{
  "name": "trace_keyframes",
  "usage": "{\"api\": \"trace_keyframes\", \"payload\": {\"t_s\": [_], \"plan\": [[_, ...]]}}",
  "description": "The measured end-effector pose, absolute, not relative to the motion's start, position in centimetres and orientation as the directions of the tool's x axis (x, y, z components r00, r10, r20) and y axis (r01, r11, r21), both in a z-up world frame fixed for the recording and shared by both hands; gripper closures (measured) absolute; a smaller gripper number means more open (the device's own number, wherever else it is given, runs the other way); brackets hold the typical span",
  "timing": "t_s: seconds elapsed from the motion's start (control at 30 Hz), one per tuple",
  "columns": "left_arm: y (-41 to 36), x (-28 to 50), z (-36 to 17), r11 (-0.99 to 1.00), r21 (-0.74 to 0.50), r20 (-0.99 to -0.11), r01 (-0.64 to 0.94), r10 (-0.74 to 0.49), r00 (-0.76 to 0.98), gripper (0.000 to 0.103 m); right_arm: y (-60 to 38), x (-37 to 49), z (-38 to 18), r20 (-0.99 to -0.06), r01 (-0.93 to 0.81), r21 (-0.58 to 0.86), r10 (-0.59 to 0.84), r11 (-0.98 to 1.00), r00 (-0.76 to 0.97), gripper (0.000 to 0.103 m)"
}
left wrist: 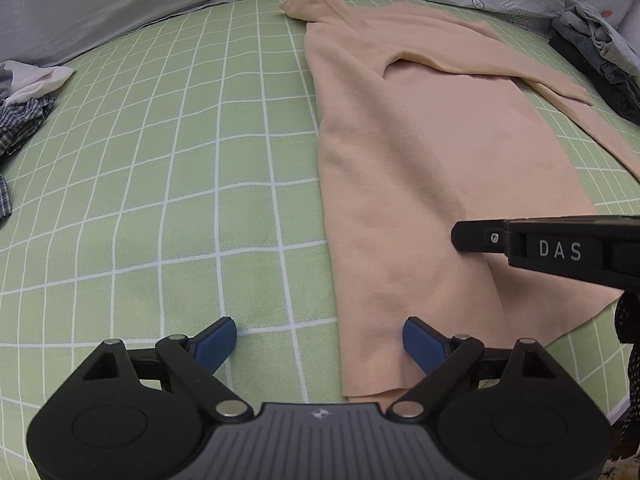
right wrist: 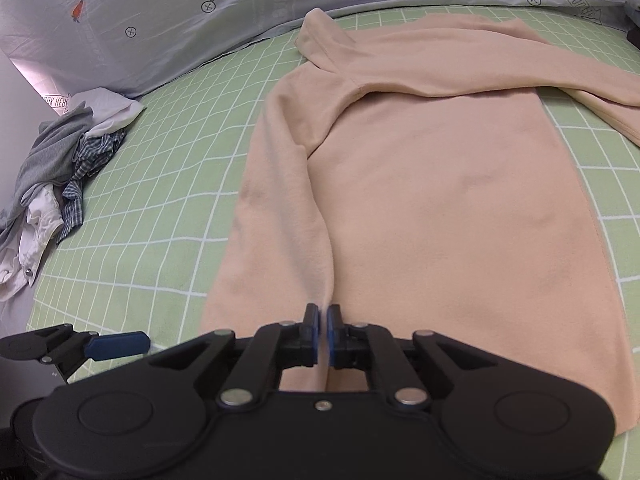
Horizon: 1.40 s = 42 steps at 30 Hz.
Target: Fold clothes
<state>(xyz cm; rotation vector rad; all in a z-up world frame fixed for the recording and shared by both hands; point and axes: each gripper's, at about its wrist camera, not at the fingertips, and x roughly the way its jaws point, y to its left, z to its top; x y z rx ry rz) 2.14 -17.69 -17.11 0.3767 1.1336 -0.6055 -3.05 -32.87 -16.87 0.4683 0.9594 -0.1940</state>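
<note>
While the left claw [left wrist: 320, 340] gapes empty, the right claw [right wrist: 322, 330] pinches the sweater's sleeve [right wrist: 280, 200].

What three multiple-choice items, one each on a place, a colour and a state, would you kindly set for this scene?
1. Where does the collar of the sweater lie? A. nearest the camera; B. at the far end, by the grey quilt; C. off the bed.
2. What colour is the sheet? A. plain blue; B. green with white grid; C. red stripes.
3. How is the left gripper? A. open, empty; B. shut on a sock; C. shut on the collar.
1 B: the collar lies beside the quilt. 2 B: white lines cross green. 3 A: its pads stand wide apart, clamping nothing.
</note>
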Motion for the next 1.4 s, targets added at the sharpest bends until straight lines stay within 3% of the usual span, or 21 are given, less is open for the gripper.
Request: {"api": "trace_keyframes", "payload": {"t_s": [0.1, 0.23, 0.47, 0.63, 0.83, 0.93, 1.0, 1.17, 1.27, 1.33, 1.4], "plan": [[-17.8, 2.8, -16.8, 0.796, -0.023, -0.921, 0.605, -0.253, 0.298, 0.012, -34.0, -3.4, -16.4, -0.816, 0.376, 0.296, 0.028, 0.878, 0.577, 0.077], [-17.0, 4.4, -15.8, 0.841, -0.048, -0.909, 0.539, -0.260, 0.325, 0.012, -36.6, -3.7, -15.6, -0.801, 0.430, 0.290, -0.029, 0.855, 0.598, 0.069], [-16.7, 9.3, -14.5, 0.917, -0.128, -0.882, 0.379, -0.280, 0.379, 0.013, -44.6, -3.9, -15.7, -0.800, 0.607, 0.215, -0.219, 0.765, 0.559, 0.067], [-18.4, 13.6, -14.4, 0.914, -0.172, -0.863, 0.368, -0.320, 0.391, 0.013, -51.2, -3.8, -15.9, -0.786, 0.712, 0.146, -0.357, 0.686, 0.505, 0.062], [-22.2, 20.8, -14.7, 0.896, -0.229, -0.847, 0.380, -0.376, 0.375, 0.018, -59.6, -3.7, -15.4, -0.776, 0.812, 0.152, -0.441, 0.564, 0.451, 0.062], [-24.2, 24.6, -14.7, 0.891, -0.277, -0.830, 0.360, -0.411, 0.376, 0.018, -63.5, -3.1, -15.7, -0.775, 0.841, 0.117, -0.481, 0.529, 0.410, 0.053], [-25.4, 26.8, -14.8, 0.885, -0.317, -0.818, 0.342, -0.438, 0.373, 0.018, -65.8, -2.6, -16.4, -0.781, 0.854, 0.101, -0.491, 0.511, 0.386, 0.053], [-27.0, 31.5, -15.3, 0.845, -0.500, -0.767, 0.188, -0.533, 0.358, 0.018, -69.0, -1.5, -17.6, -0.791, 0.865, 0.103, -0.487, 0.492, 0.371, 0.048], [-28.4, 33.8, -15.6, 0.822, -0.551, -0.750, 0.148, -0.565, 0.345, 0.018, -69.7, -0.8, -17.6, -0.791, 0.859, 0.095, -0.485, 0.502, 0.372, 0.051], [-29.7, 34.8, -15.8, 0.845, -0.515, -0.773, 0.145, -0.531, 0.346, 0.019, -69.8, -0.4, -17.6, -0.794, 0.843, 0.085, -0.476, 0.531, 0.379, 0.062], [-31.0, 35.6, -16.0, 0.875, -0.460, -0.806, 0.151, -0.483, 0.343, 0.030, -69.9, -0.4, -17.6, -0.795, 0.836, 0.090, -0.467, 0.541, 0.387, 0.071]]}}
